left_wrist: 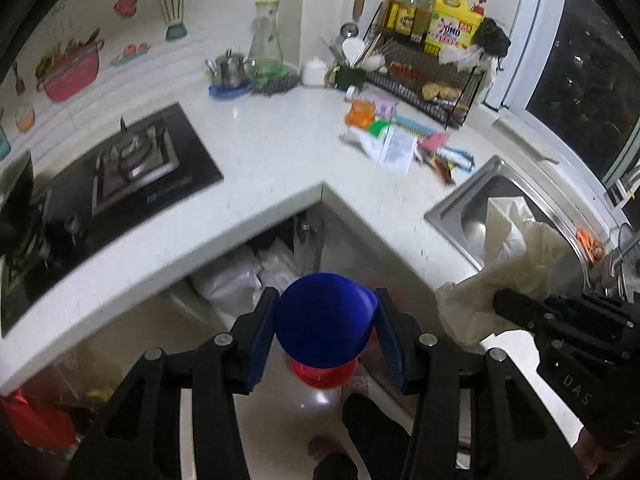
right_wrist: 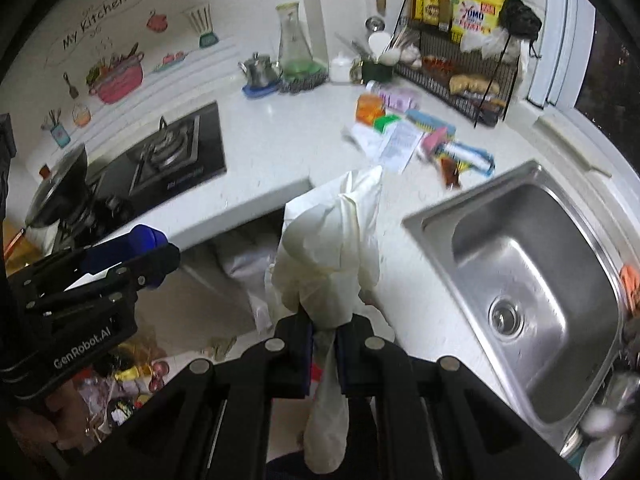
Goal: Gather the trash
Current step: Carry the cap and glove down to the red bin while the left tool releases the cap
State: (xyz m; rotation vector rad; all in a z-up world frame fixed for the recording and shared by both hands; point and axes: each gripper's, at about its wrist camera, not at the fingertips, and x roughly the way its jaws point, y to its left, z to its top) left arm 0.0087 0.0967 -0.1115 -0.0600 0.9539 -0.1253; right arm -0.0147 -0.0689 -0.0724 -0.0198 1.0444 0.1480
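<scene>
Blue bottle cap [left_wrist: 326, 318] is clamped between the left gripper [left_wrist: 326, 330] pads, off the counter's [left_wrist: 280, 168] inner corner. Cream rubber gloves [right_wrist: 332, 264] are pinched by the right gripper [right_wrist: 323, 354]. Wrappers [right_wrist: 416, 136] are strewn near the sink [right_wrist: 532, 264].

gas hob [left_wrist: 132, 160], steel sink [right_wrist: 520, 264], teapot [left_wrist: 229, 67], bottle rack [left_wrist: 432, 76] on white counter [left_wrist: 272, 152]

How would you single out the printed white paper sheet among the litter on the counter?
Start at the steel sink and look to the countertop behind it, where litter lies before the black wire rack. The paper sheet lies at the pile's near edge; it alone is flat, white and printed with small text.
</scene>
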